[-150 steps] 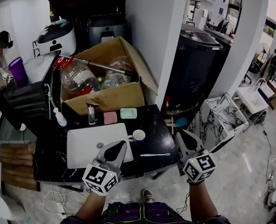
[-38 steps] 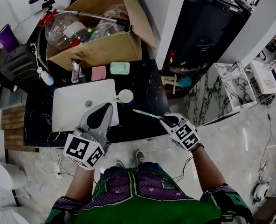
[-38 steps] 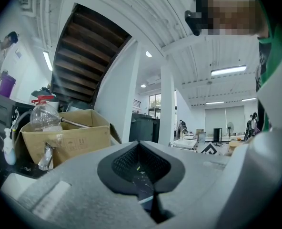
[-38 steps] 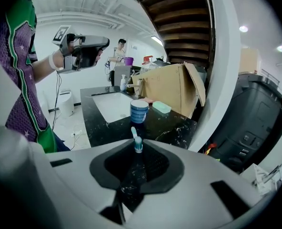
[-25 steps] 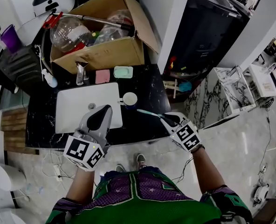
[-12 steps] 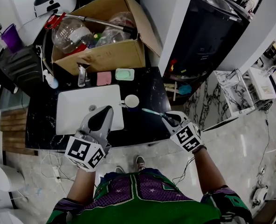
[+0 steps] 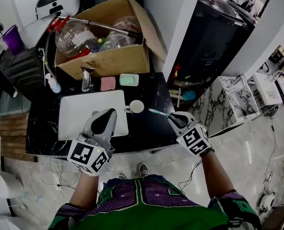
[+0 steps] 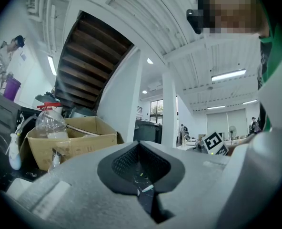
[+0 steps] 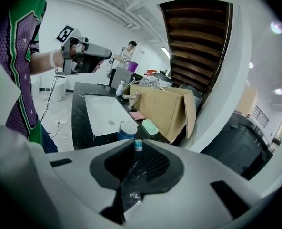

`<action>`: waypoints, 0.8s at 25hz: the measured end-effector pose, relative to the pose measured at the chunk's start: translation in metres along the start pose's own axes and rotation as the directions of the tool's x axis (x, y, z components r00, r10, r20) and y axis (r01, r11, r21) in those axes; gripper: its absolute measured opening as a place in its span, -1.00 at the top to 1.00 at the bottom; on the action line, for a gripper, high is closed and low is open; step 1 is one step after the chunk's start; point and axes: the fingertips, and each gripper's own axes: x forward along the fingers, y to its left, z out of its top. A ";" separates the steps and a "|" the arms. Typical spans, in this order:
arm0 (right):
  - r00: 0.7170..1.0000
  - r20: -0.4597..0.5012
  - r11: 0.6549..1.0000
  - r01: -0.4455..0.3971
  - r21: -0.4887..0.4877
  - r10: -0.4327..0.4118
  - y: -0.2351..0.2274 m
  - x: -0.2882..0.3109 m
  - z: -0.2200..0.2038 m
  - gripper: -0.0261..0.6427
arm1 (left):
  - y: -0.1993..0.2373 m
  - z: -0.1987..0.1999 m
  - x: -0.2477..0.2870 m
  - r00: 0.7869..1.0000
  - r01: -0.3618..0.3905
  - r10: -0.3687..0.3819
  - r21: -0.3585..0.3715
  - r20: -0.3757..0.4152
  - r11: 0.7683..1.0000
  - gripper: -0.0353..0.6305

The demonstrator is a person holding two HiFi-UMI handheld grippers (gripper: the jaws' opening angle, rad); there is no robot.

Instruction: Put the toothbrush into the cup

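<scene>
Head view: we find the right hand-held gripper (image 7: pixel 173 119) clamped on the toothbrush (image 7: pixel 157 112), now clear of the worktop (image 7: pixel 151 131) and nearer the cup (image 7: pixel 136 107) than a second ago. Insertion remains outstanding. The left hand-held gripper (image 7: pixel 108 114) hangs closed, empty.

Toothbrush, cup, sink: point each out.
toothbrush (image 7: pixel 157 112), head view, middle of the handle, behind the bristles.
cup (image 9: pixel 125 136), right gripper view, blue outer wall.
sink (image 7: pixel 77 116), head view, bare white basin floor.
</scene>
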 end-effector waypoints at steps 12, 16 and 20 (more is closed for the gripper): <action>0.999 0.032 0.998 0.038 -0.051 -0.036 -0.009 -0.007 0.035 0.77 | 0.008 0.010 -0.012 1.000 -0.015 0.015 0.011 0.026 1.000 0.84; 0.998 0.054 0.997 0.043 -0.066 -0.039 -0.008 -0.005 0.046 0.77 | 0.014 0.008 -0.016 0.999 -0.032 0.032 0.025 0.018 0.999 0.84; 0.997 0.063 0.996 0.046 -0.072 -0.041 -0.007 -0.004 0.056 0.78 | 0.017 0.009 -0.019 0.999 -0.040 0.040 0.029 0.014 0.999 0.84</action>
